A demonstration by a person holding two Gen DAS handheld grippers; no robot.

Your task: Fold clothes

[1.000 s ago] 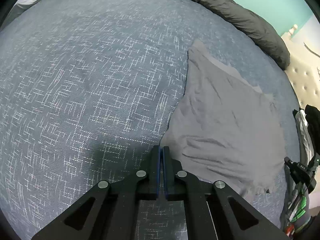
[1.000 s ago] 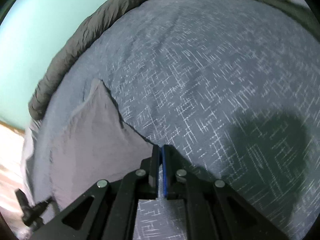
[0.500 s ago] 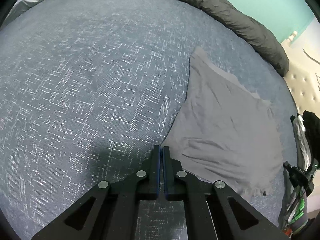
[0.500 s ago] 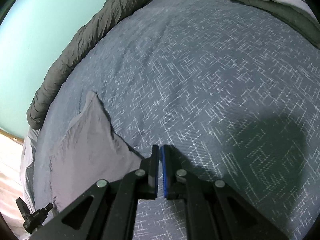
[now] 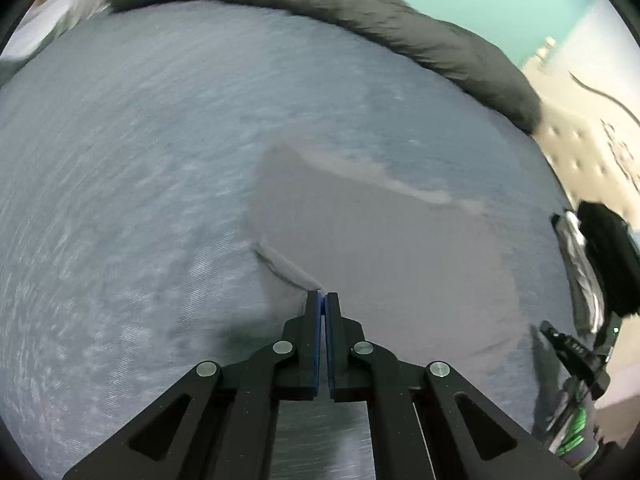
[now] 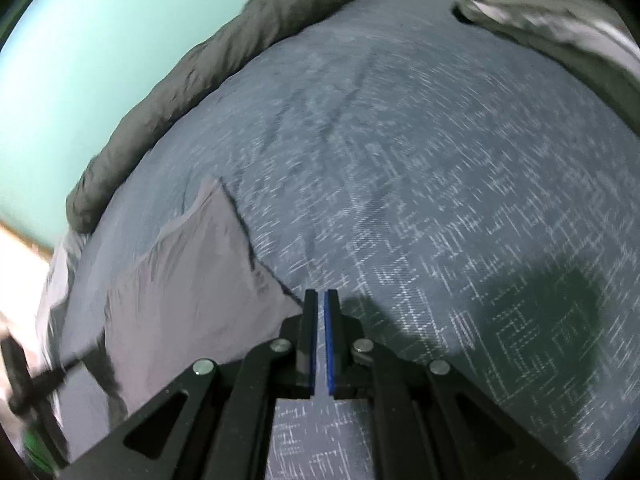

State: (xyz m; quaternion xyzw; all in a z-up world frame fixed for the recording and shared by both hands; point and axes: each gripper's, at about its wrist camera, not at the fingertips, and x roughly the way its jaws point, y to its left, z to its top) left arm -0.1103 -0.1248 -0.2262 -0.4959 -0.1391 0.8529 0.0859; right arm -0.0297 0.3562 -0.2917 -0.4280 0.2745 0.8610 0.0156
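Observation:
A light grey garment (image 5: 380, 236) lies folded flat on the blue patterned bedspread (image 5: 132, 168); the left wrist view is motion-blurred. My left gripper (image 5: 322, 298) is shut, its tips at the garment's near left edge, where a small fold is raised; whether cloth is pinched I cannot tell. In the right wrist view the garment (image 6: 188, 280) lies to the left. My right gripper (image 6: 321, 296) is shut with a thin gap and nothing in it, just right of the garment's near corner over the bedspread (image 6: 440, 184).
A dark grey rolled duvet (image 5: 400, 24) lines the far side of the bed under a teal wall. A pale tufted headboard (image 5: 580, 140) and a dark tripod-like stand (image 5: 580, 356) are at the right. Pale bedding (image 6: 560, 24) is piled at the far right.
Both grippers stay shut. The left one has swung fast toward the garment, its tips now at the near edge. The right one has shifted back toward the garment's corner.

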